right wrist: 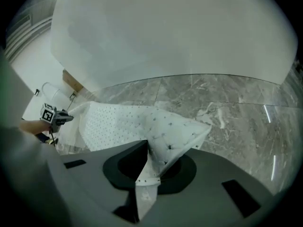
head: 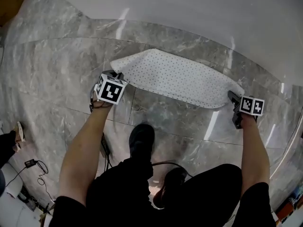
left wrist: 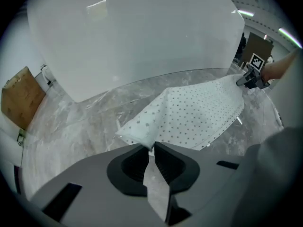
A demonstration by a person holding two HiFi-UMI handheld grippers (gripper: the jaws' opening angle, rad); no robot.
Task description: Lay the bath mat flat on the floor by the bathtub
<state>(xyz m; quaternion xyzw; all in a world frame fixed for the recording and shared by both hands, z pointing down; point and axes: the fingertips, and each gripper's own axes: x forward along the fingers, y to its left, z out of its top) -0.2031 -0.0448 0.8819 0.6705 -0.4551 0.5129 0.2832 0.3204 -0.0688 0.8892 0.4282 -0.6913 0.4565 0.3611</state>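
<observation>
Bath mat: white, dotted all over, stretched lengthwise along the foot of the bathtub. It is held by its two end corners. The middle hangs low, close to or already on the marble floor; contact cannot be confirmed. The long edge nearest the tub runs roughly parallel to the tub wall, with a strip of bare floor between them.

Left gripper: jaws nearly together, pinching one corner of the mat. The cloth runs up through the narrow gap, and the corner is lifted and creased where it enters.

Right gripper: the same, a tight pinch on the opposite corner. The fabric there is bunched into a peak, with a flap folded back over itself.

Both grippers point steeply down, on the side of the mat away from the tub.

Away from the tub, behind the mat: the person's dark shoe, near the mat's near edge.

Risks, as judged:
- Letting go with the corners peaked would leave folded or curled ends, not a flat mat.
- Uneven release, one end first, would let the mat swing askew to the tub.
- Slack in the middle may set a ridge if the ends are lowered inward.
- The shoe could catch the near edge.
</observation>
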